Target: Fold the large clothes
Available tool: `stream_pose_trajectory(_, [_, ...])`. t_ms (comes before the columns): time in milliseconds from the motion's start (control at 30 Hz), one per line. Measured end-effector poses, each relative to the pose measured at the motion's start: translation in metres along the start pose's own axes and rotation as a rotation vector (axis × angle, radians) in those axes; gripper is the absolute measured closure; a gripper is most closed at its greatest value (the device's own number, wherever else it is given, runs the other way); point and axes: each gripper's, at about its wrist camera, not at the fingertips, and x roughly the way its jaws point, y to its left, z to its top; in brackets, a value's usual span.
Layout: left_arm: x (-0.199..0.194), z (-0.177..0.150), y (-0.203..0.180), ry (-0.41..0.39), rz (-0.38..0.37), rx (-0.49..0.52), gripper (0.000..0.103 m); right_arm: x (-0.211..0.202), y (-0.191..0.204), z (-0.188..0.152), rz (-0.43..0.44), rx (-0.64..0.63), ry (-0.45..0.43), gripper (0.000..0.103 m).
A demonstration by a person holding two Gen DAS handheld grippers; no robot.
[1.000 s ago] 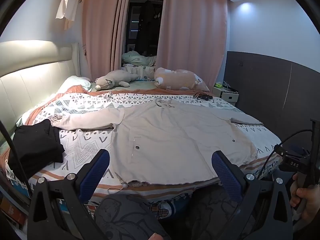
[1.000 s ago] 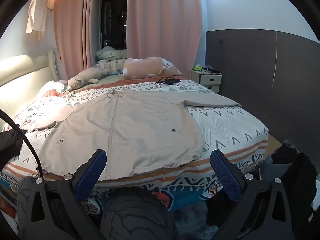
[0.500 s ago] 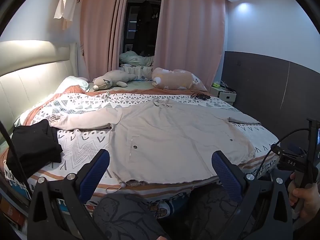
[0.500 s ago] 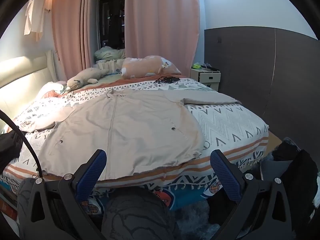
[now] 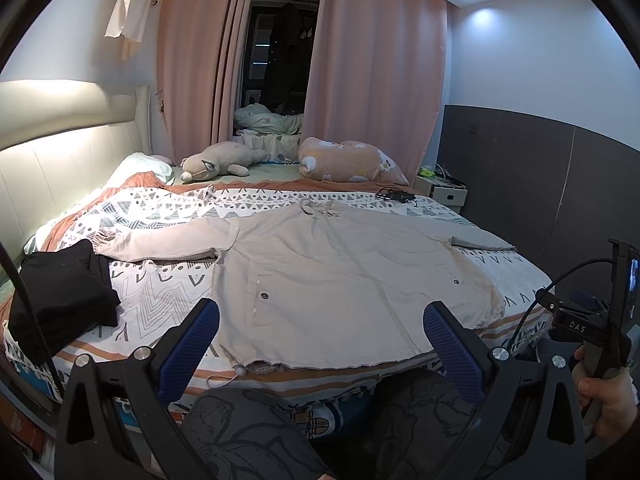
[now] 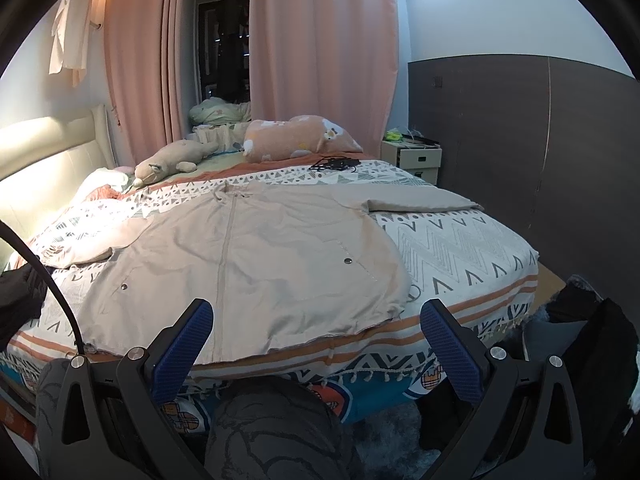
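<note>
A large beige jacket (image 5: 340,272) lies spread flat, front up, on the patterned bedspread (image 5: 160,288), sleeves out to both sides, hem toward me. It also shows in the right wrist view (image 6: 256,256). My left gripper (image 5: 320,332) is open and empty, held in the air short of the hem. My right gripper (image 6: 316,332) is open and empty, also held short of the bed's near edge. The right gripper's handle and the hand on it show at the far right of the left wrist view (image 5: 600,344).
A folded black garment (image 5: 60,296) lies at the bed's left edge. A plush toy (image 5: 220,160), a pink pillow (image 5: 348,160) and a black cable bundle (image 5: 396,196) lie at the far side. A nightstand (image 6: 412,156) stands by the dark wall. Dark clothes (image 6: 592,344) lie on the floor right. My knees (image 5: 256,432) are below.
Both grippers have drifted slightly, and the bed and jacket sit a little lower in both views. The jacket has not moved. Both grippers stay open.
</note>
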Motion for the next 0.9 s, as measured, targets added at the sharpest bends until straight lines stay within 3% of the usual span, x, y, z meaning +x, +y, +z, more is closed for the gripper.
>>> stream_pose_trajectory(900, [-0.0005,0.0013,-0.0018,-0.012,0.003,-0.005,0.0,0.0022,-0.0045,0.0014,0.018,0.033,0.016,0.0])
